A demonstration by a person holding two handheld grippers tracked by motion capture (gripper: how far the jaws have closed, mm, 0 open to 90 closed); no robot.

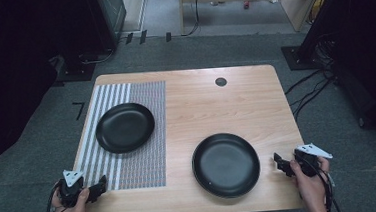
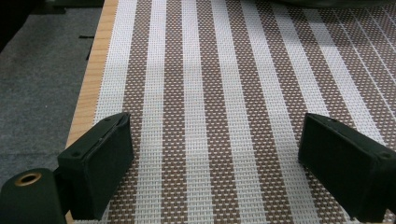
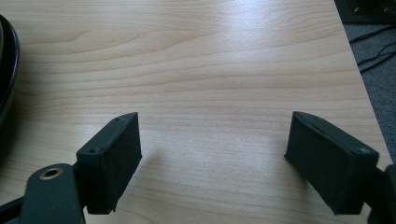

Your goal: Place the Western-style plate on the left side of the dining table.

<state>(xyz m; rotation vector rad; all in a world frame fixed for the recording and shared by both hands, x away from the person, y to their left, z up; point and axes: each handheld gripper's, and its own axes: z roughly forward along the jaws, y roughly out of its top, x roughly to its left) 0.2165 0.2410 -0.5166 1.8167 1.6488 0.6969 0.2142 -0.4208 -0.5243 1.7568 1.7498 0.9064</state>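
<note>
A black plate [image 1: 125, 127] lies on a brown-and-white striped placemat [image 1: 149, 159] on the left half of the wooden table [image 1: 216, 104]. A second black plate [image 1: 225, 164] rests on bare wood at the front right. My left gripper [image 1: 101, 184] is held at the mat's front left corner. In the left gripper view its jaws stand wide apart over the mat [image 2: 215, 70], so the left gripper [image 2: 215, 135] is open and empty. My right gripper [image 1: 278, 161] sits by the table's right edge, just right of the second plate. It [image 3: 215, 135] is open over bare wood, with that plate's rim [image 3: 7, 70] at the far left.
A round dark cable hole [image 1: 221, 81] sits near the table's far edge. Cables [image 1: 310, 87] run over the grey carpet to the right of the table. Dark equipment stands at the far left and right of the room.
</note>
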